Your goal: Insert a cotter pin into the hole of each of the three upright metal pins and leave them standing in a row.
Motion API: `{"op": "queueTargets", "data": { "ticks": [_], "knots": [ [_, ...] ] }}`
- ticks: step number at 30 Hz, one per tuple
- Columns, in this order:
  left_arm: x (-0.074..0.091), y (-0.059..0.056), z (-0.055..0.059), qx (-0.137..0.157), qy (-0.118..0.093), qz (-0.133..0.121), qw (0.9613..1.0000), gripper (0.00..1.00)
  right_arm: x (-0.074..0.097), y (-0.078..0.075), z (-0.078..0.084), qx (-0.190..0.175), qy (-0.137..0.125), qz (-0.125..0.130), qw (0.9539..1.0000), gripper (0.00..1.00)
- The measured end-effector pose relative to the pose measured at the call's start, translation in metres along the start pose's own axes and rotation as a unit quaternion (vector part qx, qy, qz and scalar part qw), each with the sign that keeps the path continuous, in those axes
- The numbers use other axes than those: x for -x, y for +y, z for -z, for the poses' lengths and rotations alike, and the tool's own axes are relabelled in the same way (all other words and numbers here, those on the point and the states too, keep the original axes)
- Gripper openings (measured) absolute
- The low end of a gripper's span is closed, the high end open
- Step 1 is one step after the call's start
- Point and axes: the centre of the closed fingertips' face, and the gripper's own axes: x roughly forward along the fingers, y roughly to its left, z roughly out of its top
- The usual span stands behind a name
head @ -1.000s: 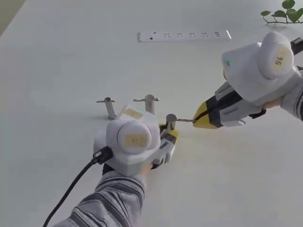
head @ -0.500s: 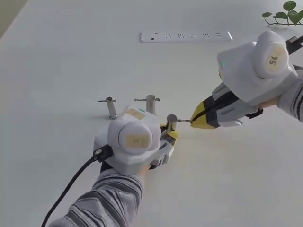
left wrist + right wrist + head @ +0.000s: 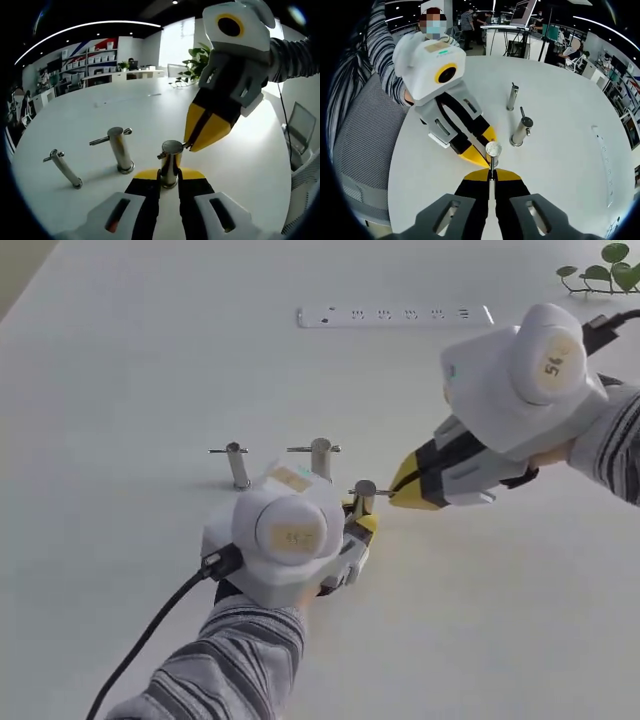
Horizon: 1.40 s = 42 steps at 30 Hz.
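Three upright metal pins stand in a row on the white table. The far-left pin (image 3: 237, 466) and the middle pin (image 3: 320, 456) each carry a cotter pin crosswise through the top. My left gripper (image 3: 358, 522) is shut on the base of the nearest pin (image 3: 171, 161). From the right, my right gripper (image 3: 395, 490) is shut on a cotter pin (image 3: 491, 167) whose shaft passes through that pin's hole; its end sticks out on the other side (image 3: 161, 155). The right gripper's yellow tips (image 3: 199, 135) almost touch the pin's head (image 3: 493, 148).
A white power strip (image 3: 395, 315) lies at the far side of the table, and a green plant (image 3: 600, 268) sits at the far right corner. A black cable (image 3: 150, 635) trails from the left gripper toward me.
My right gripper has moved left toward the held pin, pushing the cotter pin deeper through its hole. The left gripper and the other two pins stay put.
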Motion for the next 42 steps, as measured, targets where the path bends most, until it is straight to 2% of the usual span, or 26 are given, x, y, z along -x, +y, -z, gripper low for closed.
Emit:
{"op": "queueTargets", "data": {
  "ticks": [2,4,8,10,12,18,26,42],
  "knots": [
    [0.0,0.0,0.0,0.001,0.0,-0.001,1.0,0.1,-0.002,0.0,-0.001,0.004,0.0,0.001,1.0,0.0],
    [0.0,0.0,0.0,0.001,-0.001,-0.001,1.0,0.1,-0.004,-0.001,-0.002,0.024,0.002,0.004,0.9997,0.0],
    [0.0,0.0,0.0,0.004,-0.001,-0.004,1.0,0.1,-0.006,-0.005,-0.001,0.013,0.0,0.011,0.9999,0.0],
    [0.0,0.0,0.001,0.007,-0.001,-0.004,1.0,0.1,-0.004,-0.008,0.0,0.01,0.002,0.022,0.9997,0.06],
    [0.0,0.0,0.001,0.008,-0.001,-0.005,1.0,0.1,0.0,-0.006,0.0,0.005,0.002,0.021,0.9998,0.09],
    [0.0,0.0,0.001,0.012,-0.002,-0.008,0.9999,0.1,0.008,-0.007,0.004,-0.011,-0.005,0.03,0.9995,0.07],
    [0.0,0.0,0.001,0.023,-0.002,-0.014,0.9996,0.1,0.005,-0.001,0.0,-0.022,-0.011,0.028,0.9993,0.0],
    [0.0,0.0,0.001,0.036,-0.003,-0.021,0.9991,0.1,-0.002,0.004,-0.011,-0.004,-0.01,0.021,0.9997,0.0]
  ]
}}
